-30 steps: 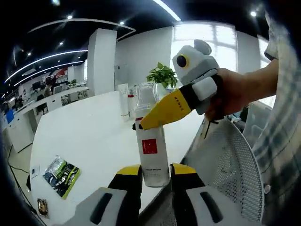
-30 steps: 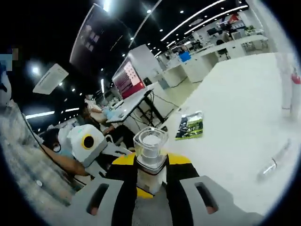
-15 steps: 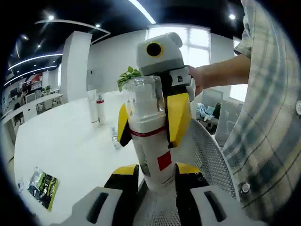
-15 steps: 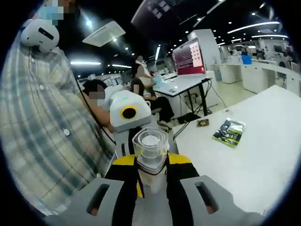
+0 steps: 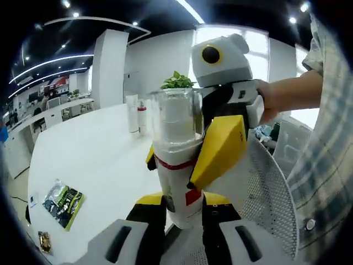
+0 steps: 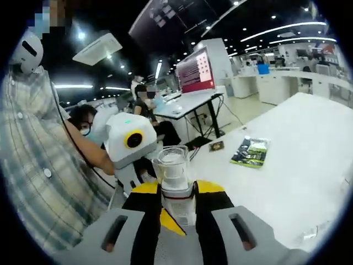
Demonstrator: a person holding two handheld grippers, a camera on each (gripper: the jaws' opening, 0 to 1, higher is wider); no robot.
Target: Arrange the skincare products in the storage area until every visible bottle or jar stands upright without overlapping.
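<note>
White tabletop (image 5: 99, 149) stretches away below me in a big open office, and I'm holding the bottle (image 5: 175, 160) up in the air over its near edge, not yet down on it. My left gripper (image 5: 175, 212) has its jaws pressed against the white body low down, near the base, just under the red square. My right gripper (image 5: 212, 157) comes in from the other side in the left gripper view, yellow jaws closed around the neck just under the clear cap (image 5: 175, 118). In the right gripper view the same bottle (image 6: 175, 185) sits pinched between my right gripper (image 6: 176, 207) jaws, cap end pointing away.

Both ends are held, so my read is that one grip must let go before the other carries it. I'd keep the bottle vertical, release one end cleanly without twisting, then lower it base-first onto bare table and open only once it stands on its own.

Watch the surroundings: a white tube and a red-collared bottle (image 5: 142, 117) stand far back on the table, so I'd set down apart from them. A green packet (image 5: 64, 197) lies flat near the front edge. A mesh chair (image 5: 265, 193) sits close on my right, and the edge itself is near, so set it well inboard.
</note>
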